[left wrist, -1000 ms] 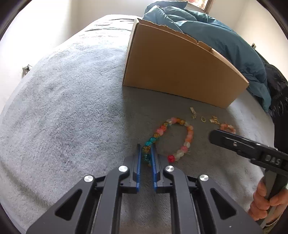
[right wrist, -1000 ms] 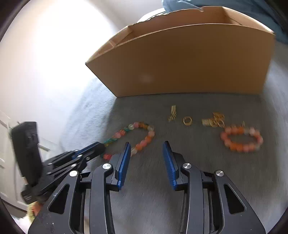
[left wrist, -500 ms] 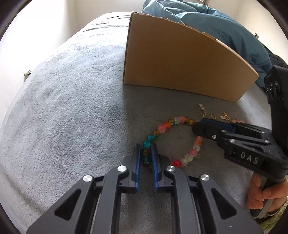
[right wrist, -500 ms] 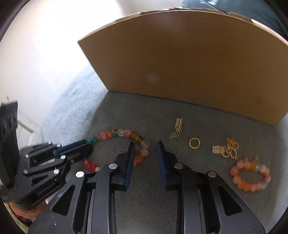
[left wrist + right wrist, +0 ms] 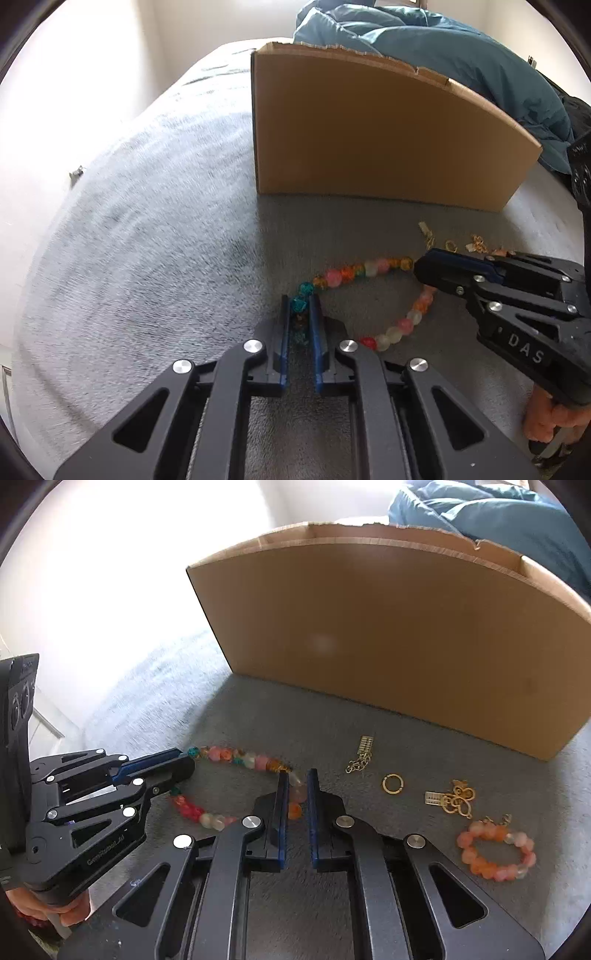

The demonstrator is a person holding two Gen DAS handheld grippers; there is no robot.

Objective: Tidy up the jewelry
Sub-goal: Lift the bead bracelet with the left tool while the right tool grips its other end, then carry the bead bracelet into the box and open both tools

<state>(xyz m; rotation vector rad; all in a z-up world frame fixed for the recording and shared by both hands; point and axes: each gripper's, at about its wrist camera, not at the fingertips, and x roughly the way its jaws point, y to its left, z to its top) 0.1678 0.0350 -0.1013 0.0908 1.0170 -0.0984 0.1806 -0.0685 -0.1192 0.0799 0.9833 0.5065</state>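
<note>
Left tongs (image 5: 300, 317): narrow, clamped on teal beads at one end of the bead necklace (image 5: 373, 266).
Right tongs (image 5: 295, 794): just closing, now pinching pale and orange beads at the far end of the loop.
Necklace place: on the grey bed cover (image 5: 147, 240), before the cardboard box (image 5: 369, 133).
Handling: light, limp, beads slippery; best held by the strand at both ends.
Writing: "DAS" on right tongs.

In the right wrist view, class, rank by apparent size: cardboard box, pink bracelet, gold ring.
1. Cardboard box, by far the largest.
2. Pink bracelet.
3. Gold ring, smallest, though slightly farther from the camera.
</note>
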